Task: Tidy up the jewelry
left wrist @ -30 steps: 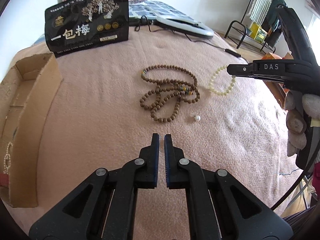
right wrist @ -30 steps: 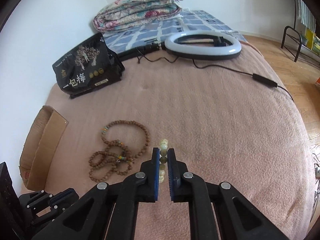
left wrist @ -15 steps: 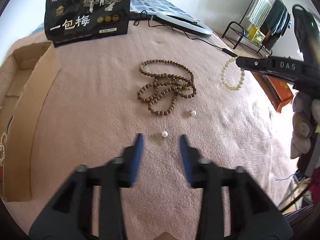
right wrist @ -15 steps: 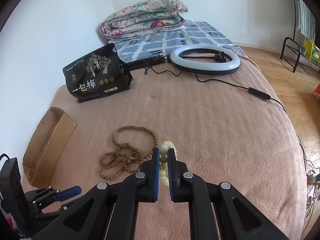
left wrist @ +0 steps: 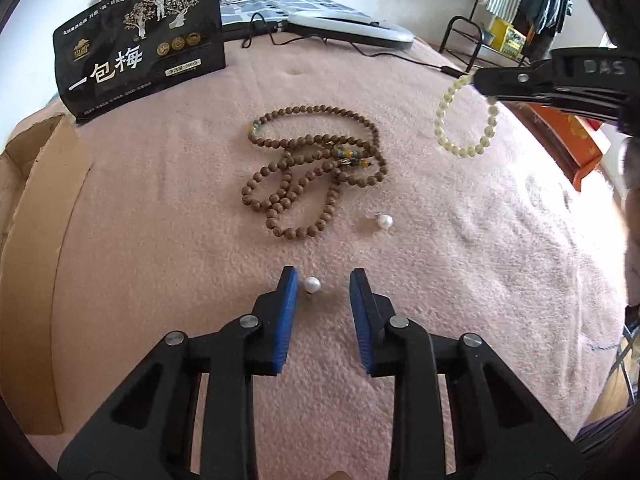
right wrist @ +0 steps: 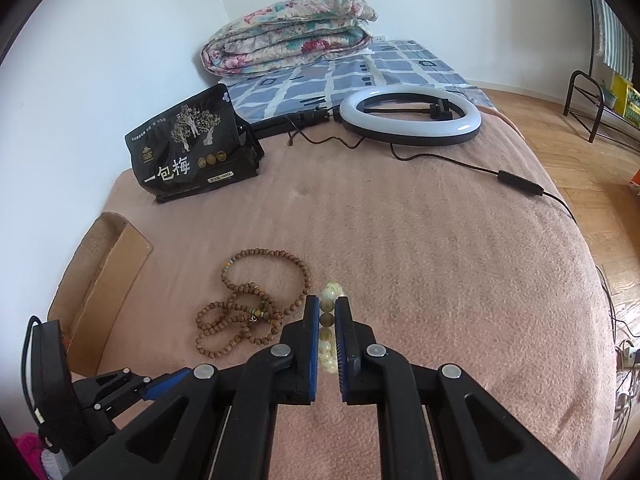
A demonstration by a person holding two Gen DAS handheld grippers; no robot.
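Observation:
My left gripper is open low over the pink blanket, its jaws on either side of a small white pearl that lies close to the left finger. A second pearl lies further right. A tangled brown wooden bead necklace lies beyond them; it also shows in the right wrist view. My right gripper is shut on a cream bead bracelet and holds it in the air, the loop hanging at the right of the necklace.
An open cardboard box lies at the blanket's left edge. A black snack bag stands at the back left. A ring light with its cable lies at the back, a folded quilt behind it.
My left gripper opened and moved forward and down around the near pearl. My right gripper lifted the cream bracelet higher off the blanket.

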